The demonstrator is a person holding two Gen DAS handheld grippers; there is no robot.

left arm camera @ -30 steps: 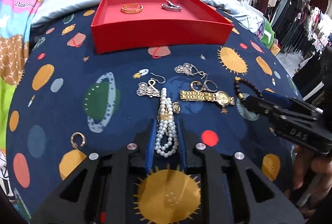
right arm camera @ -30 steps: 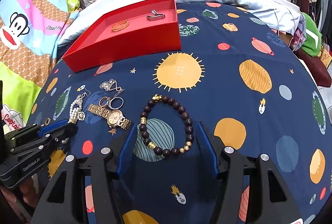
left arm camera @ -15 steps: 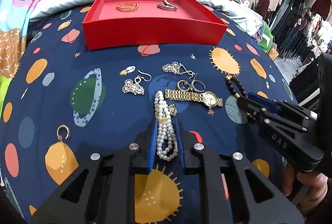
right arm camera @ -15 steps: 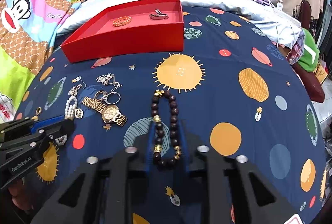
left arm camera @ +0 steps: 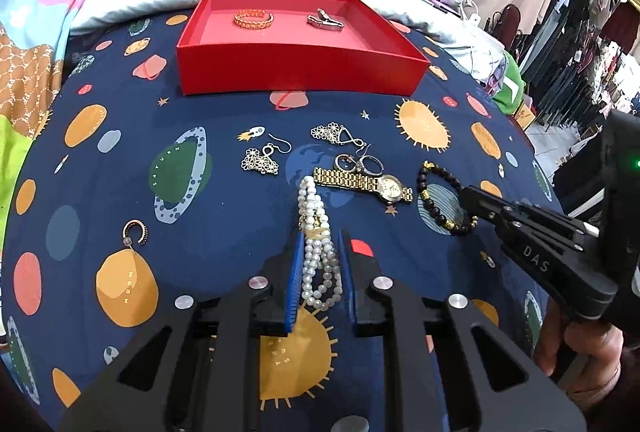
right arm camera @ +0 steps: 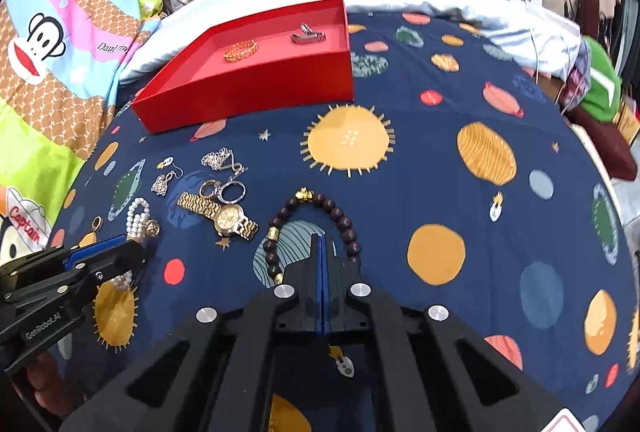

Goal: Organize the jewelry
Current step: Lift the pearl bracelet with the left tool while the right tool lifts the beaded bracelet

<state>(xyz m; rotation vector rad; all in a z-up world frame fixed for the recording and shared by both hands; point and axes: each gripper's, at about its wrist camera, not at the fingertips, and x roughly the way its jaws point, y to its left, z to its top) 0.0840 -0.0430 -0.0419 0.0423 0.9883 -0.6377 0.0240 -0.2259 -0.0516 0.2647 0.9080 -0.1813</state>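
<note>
Nearest in the left wrist view, the left claw [left arm camera: 320, 272], with black fingers and blue pads, stands narrow about the near loops of a white pearl bracelet with a small gold charm [left arm camera: 318, 256]; the pads lie at the beads' flanks, though firm pressure cannot be confirmed. In the right wrist view, the right claw [right arm camera: 321, 264] is fully closed, pad against pad, its tip lying within the ring of a dark round-bead bracelet with gold spacers [right arm camera: 340, 218], whose near arc is hidden beneath it; whether any bead is pinched cannot be told. Both bracelets rest on a navy bedspread printed with planets and suns [right arm camera: 460, 159]. Beyond them lie a gold link-band wristwatch [left arm camera: 364, 184], silver hoop rings [left arm camera: 358, 161] and two silver flower-cluster earrings [left arm camera: 262, 159], with a gold crescent earring [left arm camera: 136, 232] well apart. Farthest stands a shallow red rectangular cardboard tray [left arm camera: 300, 67], holding a gold chain ring [left arm camera: 253, 19] and a silver clip [left arm camera: 325, 21].
</note>
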